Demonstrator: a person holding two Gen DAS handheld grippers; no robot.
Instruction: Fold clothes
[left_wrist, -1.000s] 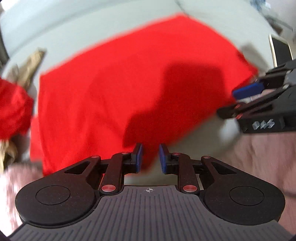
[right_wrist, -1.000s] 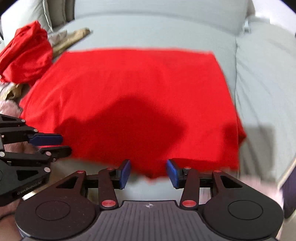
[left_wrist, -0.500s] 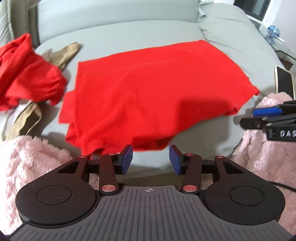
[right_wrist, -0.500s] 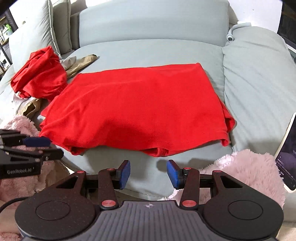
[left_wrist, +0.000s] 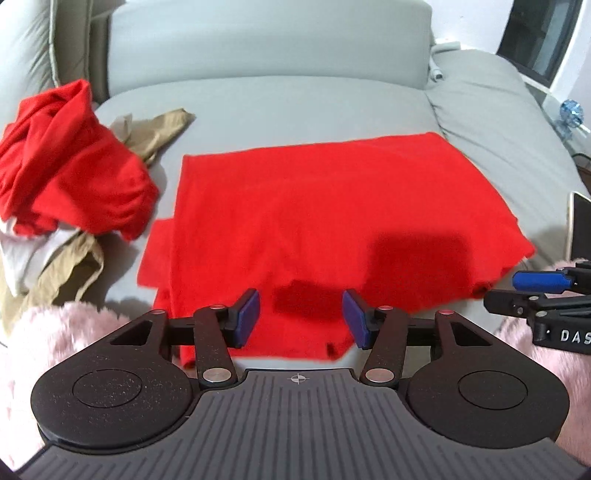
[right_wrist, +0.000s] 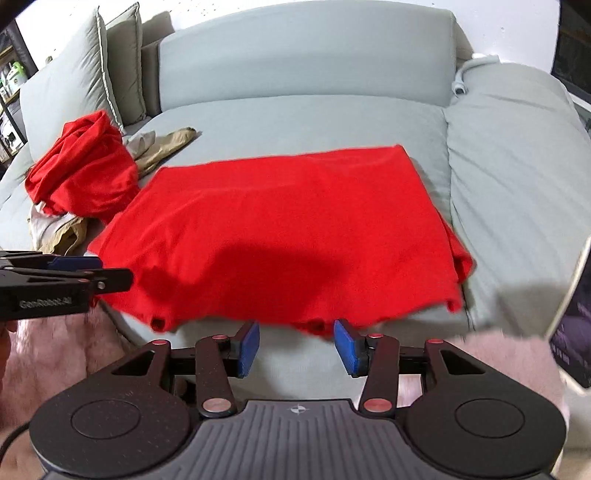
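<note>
A folded red garment (left_wrist: 325, 221) lies flat on the grey sofa seat (left_wrist: 295, 107); it also shows in the right wrist view (right_wrist: 295, 229). My left gripper (left_wrist: 300, 319) is open and empty, just above the garment's near edge. My right gripper (right_wrist: 296, 347) is open and empty, just short of the garment's near edge. Each gripper shows in the other's view: the right one (left_wrist: 517, 288) at the garment's right corner, the left one (right_wrist: 99, 273) at its left corner.
A crumpled red garment (left_wrist: 70, 162) and tan clothes (left_wrist: 155, 129) lie piled at the left of the seat. A pink fluffy blanket (left_wrist: 48, 332) covers the near edge. A phone (left_wrist: 580, 225) stands at the right. A grey cushion (right_wrist: 509, 155) lies to the right.
Both grippers have drawn back from the red garment and risen, then come slightly closer again. The garment lies flat and let go. Both jaws have opened wider.
</note>
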